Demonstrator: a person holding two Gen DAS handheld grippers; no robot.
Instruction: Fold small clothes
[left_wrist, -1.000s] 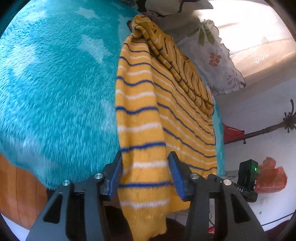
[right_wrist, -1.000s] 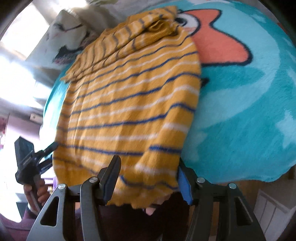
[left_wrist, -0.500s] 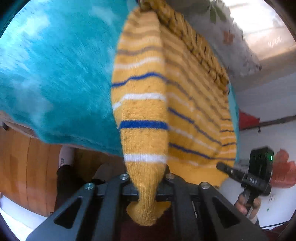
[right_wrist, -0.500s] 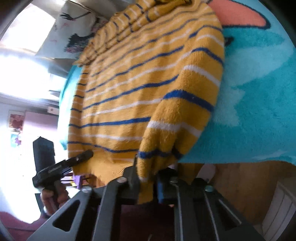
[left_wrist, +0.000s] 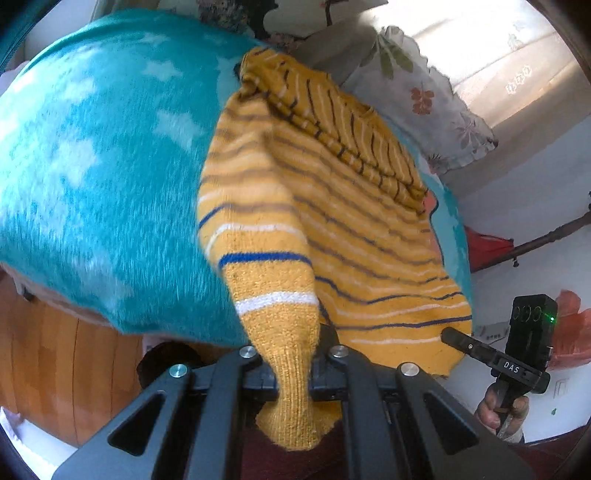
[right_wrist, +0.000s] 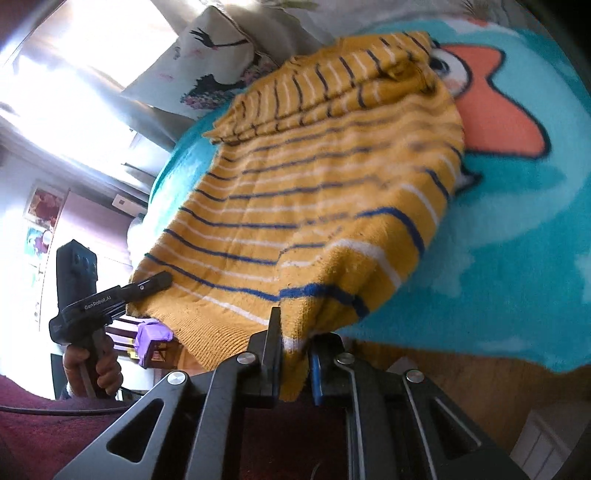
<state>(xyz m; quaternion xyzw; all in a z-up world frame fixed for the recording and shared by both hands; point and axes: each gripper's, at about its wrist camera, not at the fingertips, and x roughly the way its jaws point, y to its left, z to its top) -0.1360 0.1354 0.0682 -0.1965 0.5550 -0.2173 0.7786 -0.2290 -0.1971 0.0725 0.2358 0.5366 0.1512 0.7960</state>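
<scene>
A yellow knit sweater (left_wrist: 332, 206) with blue and white stripes lies on a turquoise plush blanket (left_wrist: 96, 177), its sleeves folded across the far end. My left gripper (left_wrist: 293, 384) is shut on the sweater's near left hem corner and holds it lifted. My right gripper (right_wrist: 293, 363) is shut on the near right hem corner of the sweater (right_wrist: 314, 192), also lifted. Each gripper shows in the other's view: the right one (left_wrist: 465, 345) at the hem's far corner, the left one (right_wrist: 147, 286) likewise.
The blanket (right_wrist: 517, 206) carries an orange cartoon beak print (right_wrist: 498, 114). Floral pillows (left_wrist: 424, 92) lie beyond the sweater. The blanket's near edge hangs over a wooden bed frame (left_wrist: 66, 369). A window glares at the back.
Both grippers closed on the sweater's near hem corners and lifted them off the blanket; the hem now hangs raised between them.
</scene>
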